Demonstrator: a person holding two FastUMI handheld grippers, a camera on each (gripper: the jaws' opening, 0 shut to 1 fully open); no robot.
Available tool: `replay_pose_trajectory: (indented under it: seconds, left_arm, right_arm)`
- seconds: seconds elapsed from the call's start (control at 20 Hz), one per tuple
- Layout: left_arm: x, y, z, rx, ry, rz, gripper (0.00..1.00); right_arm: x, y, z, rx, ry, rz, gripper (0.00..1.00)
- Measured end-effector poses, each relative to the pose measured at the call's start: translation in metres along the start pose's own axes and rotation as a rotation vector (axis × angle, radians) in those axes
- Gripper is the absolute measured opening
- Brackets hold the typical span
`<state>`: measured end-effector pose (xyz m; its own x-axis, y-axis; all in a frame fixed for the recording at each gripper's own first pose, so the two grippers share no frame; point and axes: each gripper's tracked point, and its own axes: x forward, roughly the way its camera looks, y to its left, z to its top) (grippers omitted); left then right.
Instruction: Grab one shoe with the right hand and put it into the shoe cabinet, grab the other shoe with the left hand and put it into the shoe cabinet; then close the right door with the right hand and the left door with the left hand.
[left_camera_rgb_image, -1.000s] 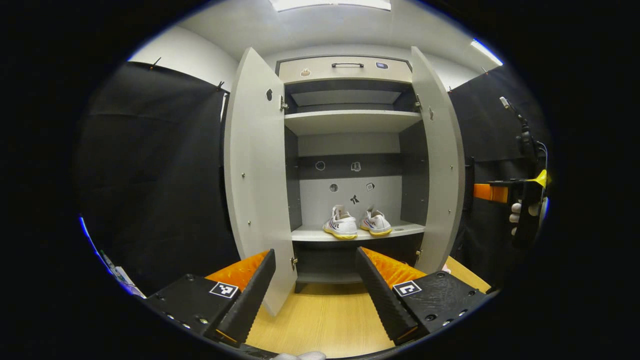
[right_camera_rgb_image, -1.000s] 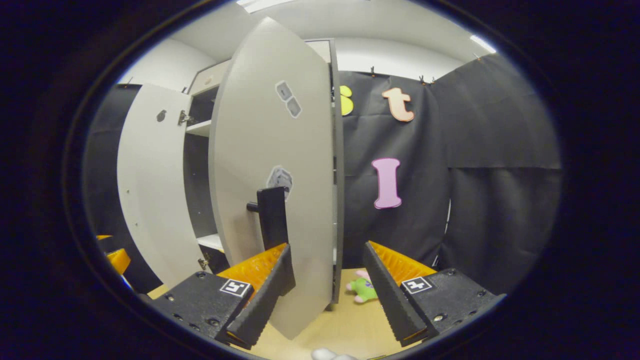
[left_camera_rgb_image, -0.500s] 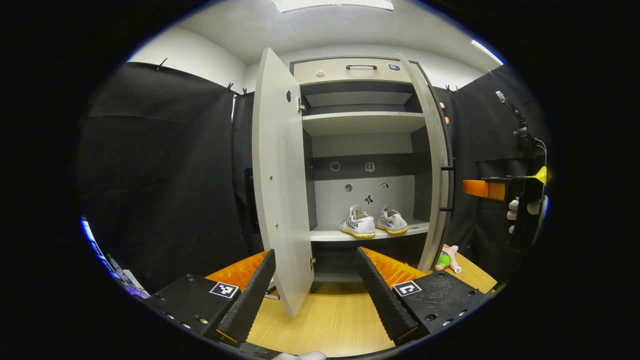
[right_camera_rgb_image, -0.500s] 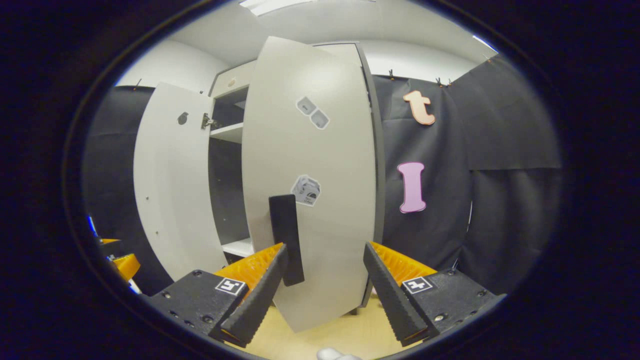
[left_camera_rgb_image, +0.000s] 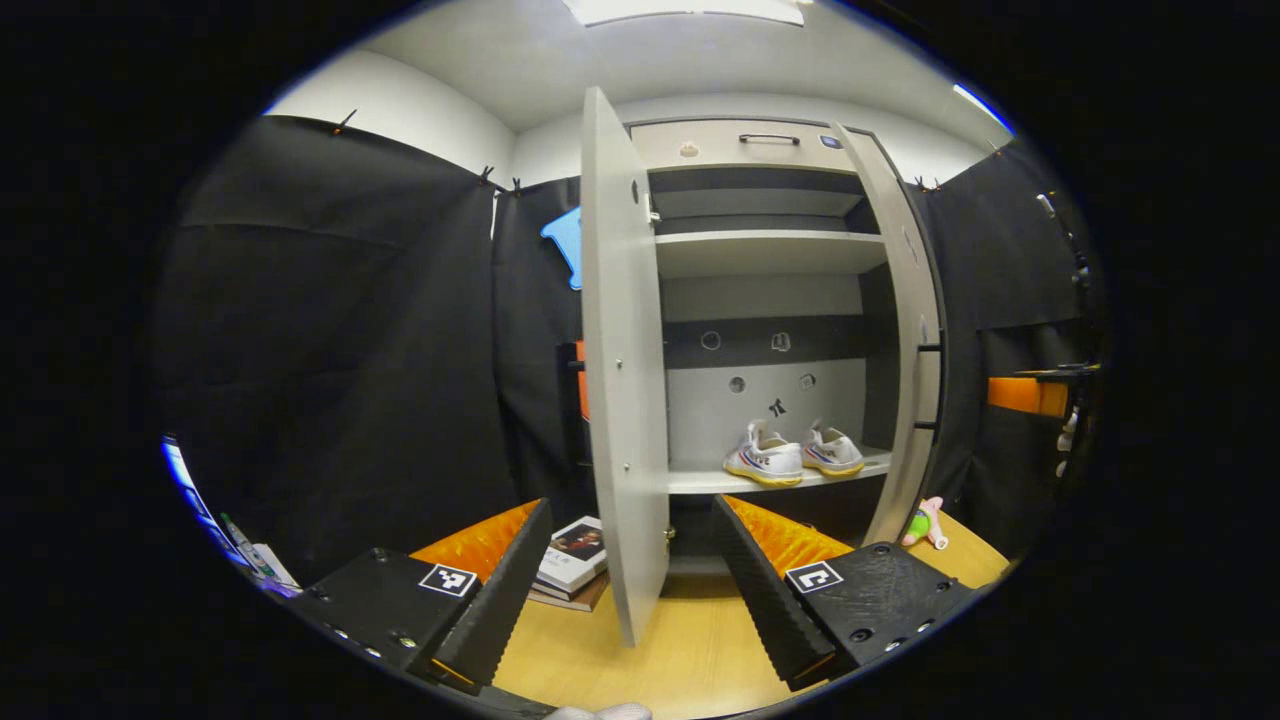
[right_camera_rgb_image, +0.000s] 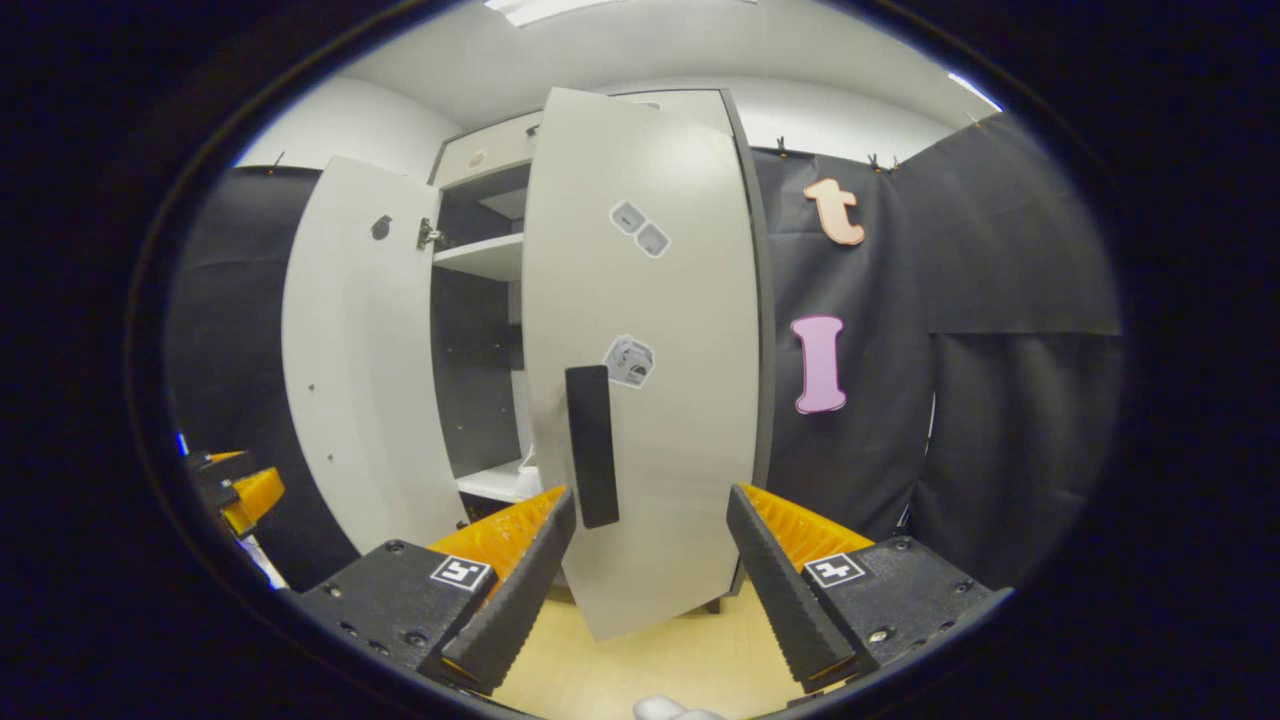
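Note:
Two white shoes (left_camera_rgb_image: 792, 455) stand side by side on the lower shelf (left_camera_rgb_image: 700, 481) of the grey shoe cabinet. The left door (left_camera_rgb_image: 625, 370) stands wide open, edge-on between my left gripper's fingers. My left gripper (left_camera_rgb_image: 630, 575) is open and holds nothing. The right door (right_camera_rgb_image: 650, 360) is partly swung in, its outer face towards my right gripper (right_camera_rgb_image: 648, 570), which is open just in front of it. A black handle (right_camera_rgb_image: 591, 445) sits on that door. In the left gripper view the right door (left_camera_rgb_image: 905, 340) shows at a slant, with the right gripper (left_camera_rgb_image: 1030, 395) beyond it.
Books (left_camera_rgb_image: 572, 560) lie on the wooden floor (left_camera_rgb_image: 690, 650) left of the left door. A small green and pink plush toy (left_camera_rgb_image: 922, 522) lies on the floor by the right door. Black cloth walls close in both sides.
The right door has swung further towards shut, pushed by the right gripper. The left gripper has shifted left, so the left door now shows edge-on and the books come into sight.

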<state>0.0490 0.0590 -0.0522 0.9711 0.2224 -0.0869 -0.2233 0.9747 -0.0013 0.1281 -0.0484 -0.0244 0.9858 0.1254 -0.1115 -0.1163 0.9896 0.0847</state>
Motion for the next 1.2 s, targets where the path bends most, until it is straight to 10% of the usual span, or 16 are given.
replay_pose_trajectory:
  seconds: [0.5,1.2]
  left_arm:
    - [0.096,0.108,-0.013,0.007,0.017,0.11,0.96]
    - [0.125,0.079,-0.016,0.009,0.03,-0.022,0.9]
  right_arm:
    - [-0.054,0.034,-0.032,0.017,0.048,-0.058,0.94]
    - [-0.074,0.054,-0.047,0.017,0.074,-0.054,0.99]
